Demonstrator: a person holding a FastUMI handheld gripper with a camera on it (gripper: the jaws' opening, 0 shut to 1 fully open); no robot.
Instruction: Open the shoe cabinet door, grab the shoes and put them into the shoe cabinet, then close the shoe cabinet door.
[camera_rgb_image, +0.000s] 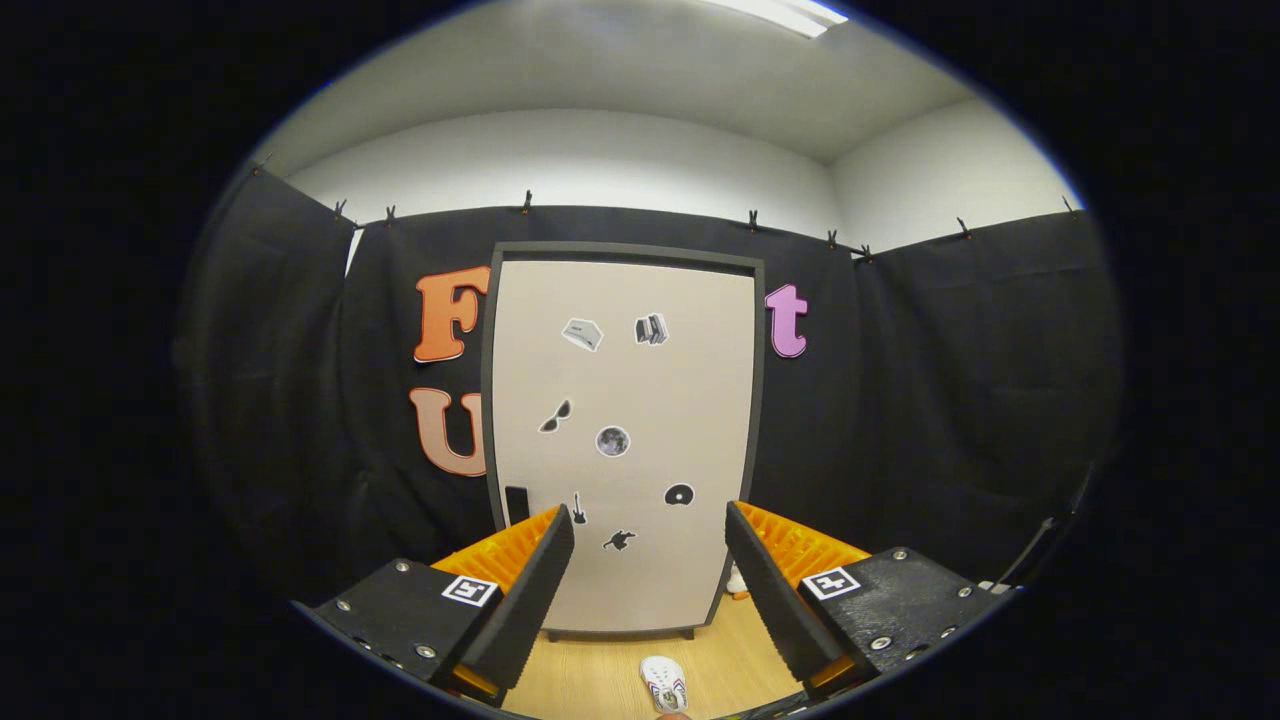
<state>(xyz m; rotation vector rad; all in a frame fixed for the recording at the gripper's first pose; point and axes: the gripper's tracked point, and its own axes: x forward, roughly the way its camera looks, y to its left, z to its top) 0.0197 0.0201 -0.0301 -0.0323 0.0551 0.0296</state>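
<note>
Gripper (650, 570) spread wide and empty, facing shut cabinet (622, 440).

Tall, upright, flat matte beige door (700, 400) in a dark frame, on short feet, dotted with small stickers (613, 441); dark slot handle (516, 503) low at its left edge. Standing on pale wood-grain floor (600, 680) against draped black cloth wall. White shoe (664, 683) lying on floor between the fingers (530, 600), just short of the cabinet, long axis pointing toward the door. Second shoe (737, 580) barely visible beside the cabinet's right foot, direction unclear. Black ridged pads on orange ribbed backs.
</note>
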